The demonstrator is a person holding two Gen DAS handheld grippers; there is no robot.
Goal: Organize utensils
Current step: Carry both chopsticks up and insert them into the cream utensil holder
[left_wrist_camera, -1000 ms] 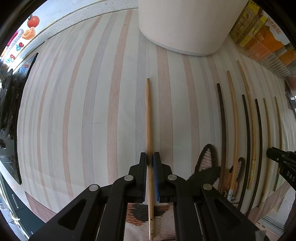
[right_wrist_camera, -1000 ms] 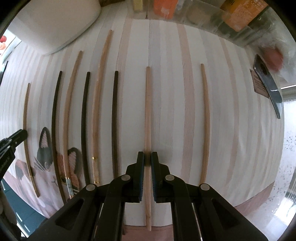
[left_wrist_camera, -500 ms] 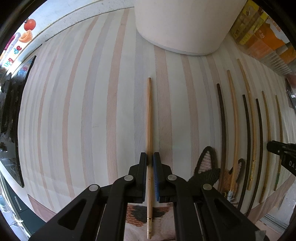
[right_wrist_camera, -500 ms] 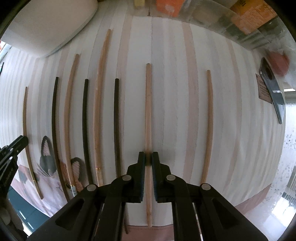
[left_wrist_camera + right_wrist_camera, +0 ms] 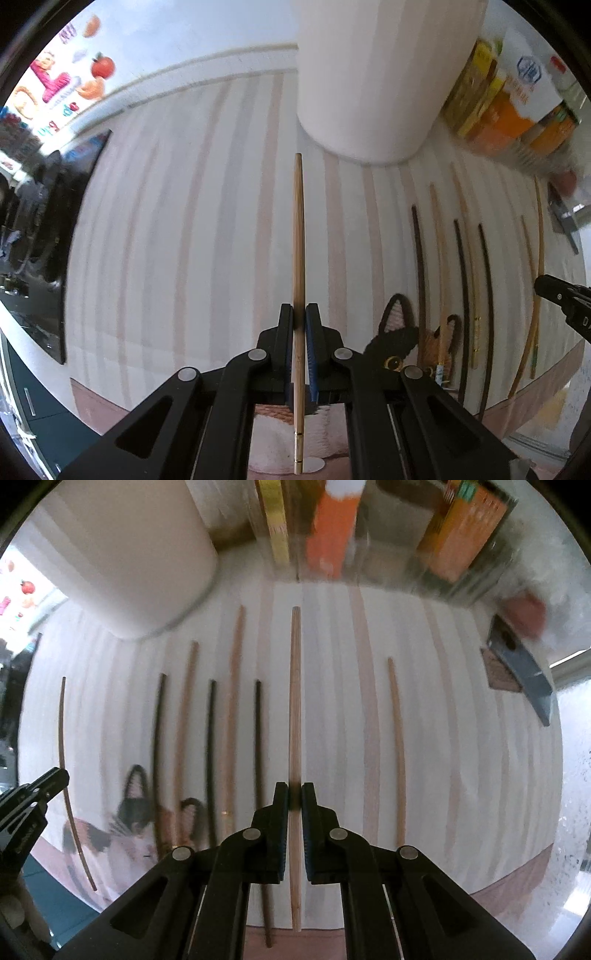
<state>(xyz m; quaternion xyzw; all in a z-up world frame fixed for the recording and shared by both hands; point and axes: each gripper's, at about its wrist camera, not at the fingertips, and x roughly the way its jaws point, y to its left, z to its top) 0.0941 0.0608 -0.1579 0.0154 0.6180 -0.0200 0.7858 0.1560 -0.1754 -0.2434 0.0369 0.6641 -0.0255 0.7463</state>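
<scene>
Left tool (image 5: 299, 314) pinches a pale bamboo chopstick (image 5: 298, 229) between its narrow jaws, gripping it well back toward the banded butt end, while the right tool (image 5: 294, 794) clamps a plain wooden chopstick (image 5: 294, 701) the same way; both sticks point forward over the striped mat (image 5: 184, 240) on the bench, apparently lifted clear of it. Remaining chopsticks lie in a loose row, three dark chopsticks (image 5: 257, 738) alternating with light chopsticks (image 5: 232, 709), and one lone light stick (image 5: 397, 746) sits well apart to the right. Judging by the layout, the step in hand is carrying each held stick to a mate or to the tall white container (image 5: 376, 81) standing just beyond the tips. Done well, that means keeping each stick level, since a grip so far back leaves a long lever that could swing or slip, and lowering tip first without sweeping the row. A cat picture (image 5: 399, 343) on the mat lies under the row's near ends. Boxes of orange and yellow packaging (image 5: 509, 110) crowd the far edge beside the container, and a dark flat object (image 5: 532, 672) rests at the right, all close enough to catch a swinging tip
</scene>
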